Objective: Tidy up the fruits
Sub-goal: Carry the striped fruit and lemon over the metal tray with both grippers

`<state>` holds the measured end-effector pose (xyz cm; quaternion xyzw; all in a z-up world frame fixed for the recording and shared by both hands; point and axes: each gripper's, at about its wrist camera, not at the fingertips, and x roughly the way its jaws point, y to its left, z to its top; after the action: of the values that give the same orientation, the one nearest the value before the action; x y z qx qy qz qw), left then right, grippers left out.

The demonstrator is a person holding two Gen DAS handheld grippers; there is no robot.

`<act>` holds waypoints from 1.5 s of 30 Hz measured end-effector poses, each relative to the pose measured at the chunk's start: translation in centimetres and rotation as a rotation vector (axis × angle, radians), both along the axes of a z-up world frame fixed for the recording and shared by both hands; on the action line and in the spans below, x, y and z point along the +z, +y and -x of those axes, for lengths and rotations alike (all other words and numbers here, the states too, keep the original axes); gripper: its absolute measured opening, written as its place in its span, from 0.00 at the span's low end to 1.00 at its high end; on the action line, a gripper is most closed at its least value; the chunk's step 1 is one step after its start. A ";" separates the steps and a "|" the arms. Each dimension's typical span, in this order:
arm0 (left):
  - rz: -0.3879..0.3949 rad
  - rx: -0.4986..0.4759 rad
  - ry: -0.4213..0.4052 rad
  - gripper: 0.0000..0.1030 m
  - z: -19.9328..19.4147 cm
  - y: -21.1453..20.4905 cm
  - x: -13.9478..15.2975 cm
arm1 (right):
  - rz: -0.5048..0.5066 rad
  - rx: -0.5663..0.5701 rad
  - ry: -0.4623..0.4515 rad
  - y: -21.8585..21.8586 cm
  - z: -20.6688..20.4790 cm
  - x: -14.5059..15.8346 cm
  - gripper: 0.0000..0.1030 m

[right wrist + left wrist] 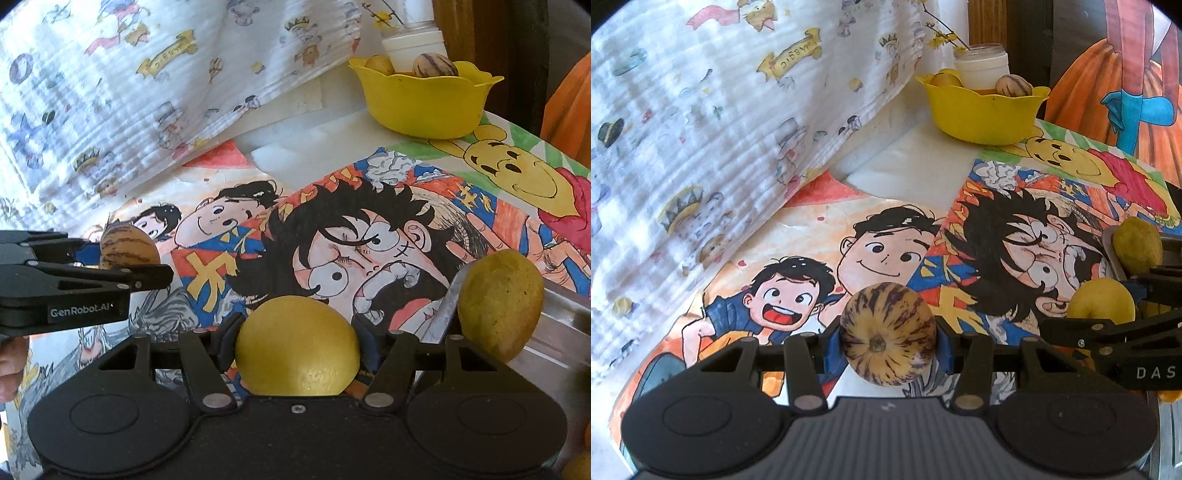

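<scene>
My left gripper [888, 332] is shut on a purple-striped melon [888, 334], held above the cartoon-covered table; it also shows in the right wrist view [125, 251]. My right gripper [297, 347] is shut on a round yellow fruit [297, 347], which shows at the right of the left wrist view [1100, 299]. A yellow bowl [982, 110] at the back holds a yellow fruit [945, 79] and a striped melon [1014, 85]; the bowl also shows in the right wrist view [424, 103]. A greenish-yellow fruit [500, 304] sits on a metal tray [561, 325] at right.
A printed white cloth [720, 110] hangs along the left and back. A white jar [982, 64] with a twig stands behind the bowl. Cartoon drawings [369, 240] cover the table. An orange painted panel [1108, 92] stands at the back right.
</scene>
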<state>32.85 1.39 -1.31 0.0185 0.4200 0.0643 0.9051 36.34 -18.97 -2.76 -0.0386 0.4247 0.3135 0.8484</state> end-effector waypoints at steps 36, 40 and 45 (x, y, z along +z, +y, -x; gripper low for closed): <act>0.053 -0.321 -0.035 0.51 3.6 -9.0 3.4 | 0.030 -0.421 -0.056 -14.6 12.0 5.9 0.61; 0.066 -0.414 -0.014 0.51 5.0 -11.4 3.1 | 0.032 -0.472 -0.034 -15.9 13.6 5.0 0.61; 0.073 -0.493 0.023 0.51 6.7 -13.6 2.4 | 0.031 -0.500 -0.023 -16.7 14.8 4.1 0.61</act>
<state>26.12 -12.24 1.11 0.0882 0.4149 -0.1738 0.8888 21.58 -35.71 1.32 0.0509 0.4161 0.0870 0.9037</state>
